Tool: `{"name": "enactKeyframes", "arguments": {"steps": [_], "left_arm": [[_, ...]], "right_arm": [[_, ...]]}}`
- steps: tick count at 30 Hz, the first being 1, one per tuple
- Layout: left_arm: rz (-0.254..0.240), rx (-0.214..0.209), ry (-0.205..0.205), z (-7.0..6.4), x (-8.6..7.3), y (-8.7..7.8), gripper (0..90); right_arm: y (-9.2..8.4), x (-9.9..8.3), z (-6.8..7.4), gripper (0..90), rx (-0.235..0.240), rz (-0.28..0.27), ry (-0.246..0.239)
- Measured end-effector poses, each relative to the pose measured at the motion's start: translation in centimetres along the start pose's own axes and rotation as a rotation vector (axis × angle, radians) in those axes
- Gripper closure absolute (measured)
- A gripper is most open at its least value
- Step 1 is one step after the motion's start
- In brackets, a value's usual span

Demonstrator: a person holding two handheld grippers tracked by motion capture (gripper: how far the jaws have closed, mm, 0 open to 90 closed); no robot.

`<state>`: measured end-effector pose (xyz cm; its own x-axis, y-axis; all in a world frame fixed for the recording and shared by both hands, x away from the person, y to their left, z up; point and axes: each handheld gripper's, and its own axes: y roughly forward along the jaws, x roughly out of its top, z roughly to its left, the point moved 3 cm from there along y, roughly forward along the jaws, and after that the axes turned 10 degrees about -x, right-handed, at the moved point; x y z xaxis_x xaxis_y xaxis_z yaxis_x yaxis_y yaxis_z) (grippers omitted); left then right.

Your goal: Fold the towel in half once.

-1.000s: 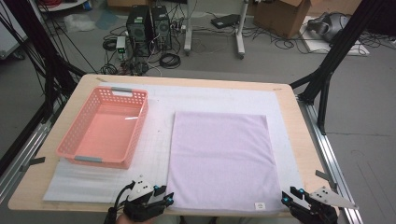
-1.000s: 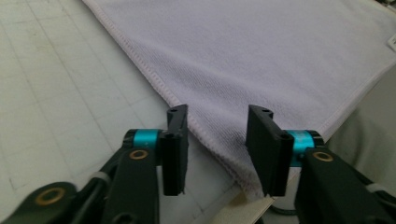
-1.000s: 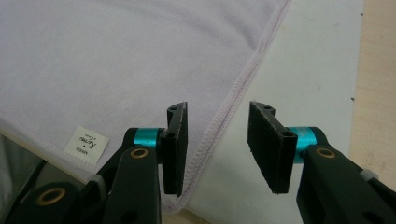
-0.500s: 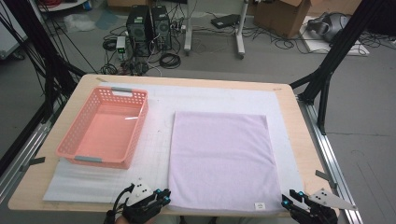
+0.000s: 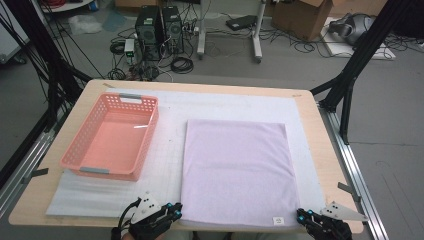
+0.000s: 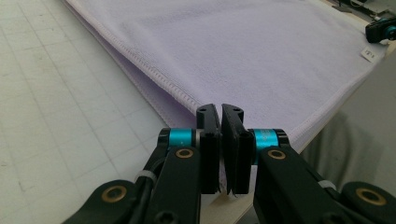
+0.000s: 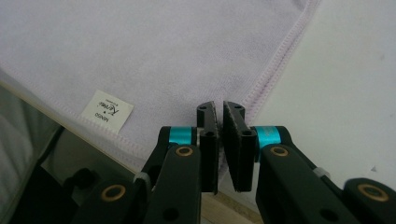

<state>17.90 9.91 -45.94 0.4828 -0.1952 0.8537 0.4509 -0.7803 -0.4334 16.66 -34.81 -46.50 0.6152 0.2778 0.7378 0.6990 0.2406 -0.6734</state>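
A lavender towel lies flat on the white foam mat, with a small white label near its front right corner. My left gripper is at the towel's front left corner. In the left gripper view its jaws have just been closing and stand together on the towel hem. My right gripper is at the front right corner. Its jaws have also just been closing and pinch the towel edge beside the label.
A pink plastic basket with nothing in it stands on the mat to the left of the towel. The wooden table's front edge runs just under both grippers. Black frame legs and cables stand beyond the table.
The jaws of both grippers have drawn together at the towel's front corners. The hands, towel and basket have kept their places.
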Motion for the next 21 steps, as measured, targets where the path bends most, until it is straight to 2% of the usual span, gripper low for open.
{"name": "enactKeyframes", "arguments": {"steps": [2,11,21], "left_arm": [[-0.005,-0.003,-0.008,0.0,0.0,-0.1,85.5],[-0.023,-0.01,-0.024,-0.1,-0.1,-0.9,85.7],[-0.003,-0.015,-0.028,-0.8,-1.1,-1.5,85.6]], "right_arm": [[0.0,0.1,0.1,86.4,-0.004,0.0,-0.015],[-1.1,0.4,-0.2,87.6,0.006,-0.015,0.009],[-2.4,-0.1,0.2,87.8,0.014,-0.014,0.001]]}}
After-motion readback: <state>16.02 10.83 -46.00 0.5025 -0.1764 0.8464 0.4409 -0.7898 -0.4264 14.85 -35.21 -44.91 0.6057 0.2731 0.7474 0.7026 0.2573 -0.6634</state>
